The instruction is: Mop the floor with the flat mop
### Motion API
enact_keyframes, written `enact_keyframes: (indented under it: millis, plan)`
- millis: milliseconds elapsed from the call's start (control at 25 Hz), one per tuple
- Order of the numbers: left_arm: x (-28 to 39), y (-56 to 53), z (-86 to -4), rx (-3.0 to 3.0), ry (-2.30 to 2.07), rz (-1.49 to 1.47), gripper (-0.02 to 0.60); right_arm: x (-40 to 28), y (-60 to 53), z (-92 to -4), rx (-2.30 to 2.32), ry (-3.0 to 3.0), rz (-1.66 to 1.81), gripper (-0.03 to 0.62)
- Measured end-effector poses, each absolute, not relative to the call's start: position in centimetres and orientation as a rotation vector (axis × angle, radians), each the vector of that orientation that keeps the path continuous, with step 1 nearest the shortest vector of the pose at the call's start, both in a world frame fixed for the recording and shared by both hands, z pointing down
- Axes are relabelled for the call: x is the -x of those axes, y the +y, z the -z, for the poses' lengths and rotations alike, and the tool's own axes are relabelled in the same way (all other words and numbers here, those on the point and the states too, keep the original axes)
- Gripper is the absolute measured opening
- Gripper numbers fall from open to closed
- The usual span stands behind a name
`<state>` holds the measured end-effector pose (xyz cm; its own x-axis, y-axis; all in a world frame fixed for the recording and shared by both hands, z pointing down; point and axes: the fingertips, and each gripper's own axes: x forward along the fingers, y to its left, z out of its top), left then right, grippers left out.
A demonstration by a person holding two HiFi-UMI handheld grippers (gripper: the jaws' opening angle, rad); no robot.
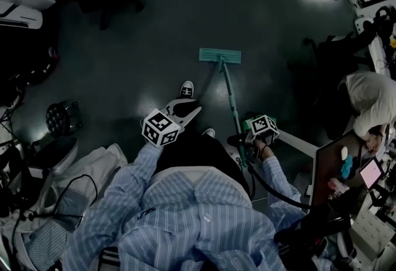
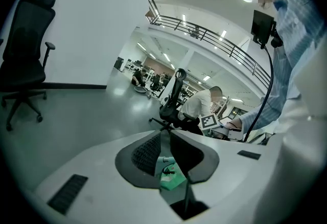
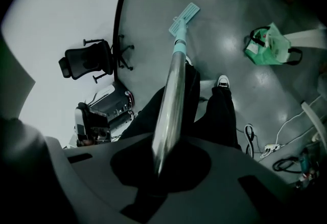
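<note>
Dark, glossy floor (image 1: 154, 28) spreads across an open office, with a black office chair (image 3: 87, 62) by the white wall and a green bag (image 3: 268, 46) lying off to one side. And here's the flat mop: its teal mop head (image 1: 219, 55) lies flat on the floor's open middle, ahead of the person's shoe (image 1: 187, 89), and the pole (image 1: 230, 99) slants back toward the body. The right gripper (image 1: 244, 138) has it, jaws clamped round the metal pole, which runs straight out between them down to the head. That low slant looks right for pushing: the pad lies flush while the grip sits well up the pole. The left gripper (image 1: 193, 111) hangs near the pole, apart from it, its jaws drawn together at the tips with nothing in them. Only floor and a scrap of green show through the slit behind. A one-handed hold, I'd judge. The left would have to open and reach across to share the push.
</note>
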<state>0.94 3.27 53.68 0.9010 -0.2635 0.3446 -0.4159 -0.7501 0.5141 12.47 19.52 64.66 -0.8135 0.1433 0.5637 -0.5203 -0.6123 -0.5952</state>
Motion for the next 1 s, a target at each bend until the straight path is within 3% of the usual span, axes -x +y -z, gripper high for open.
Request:
enact_keyframes:
  millis: [1000]
  plan:
    - [3.9, -21.6, -57.6, -2.376, -0.526, -0.336, 0.043, -12.8, -26.5, -69.6, -0.776, -1.173, -2.301, 0.037]
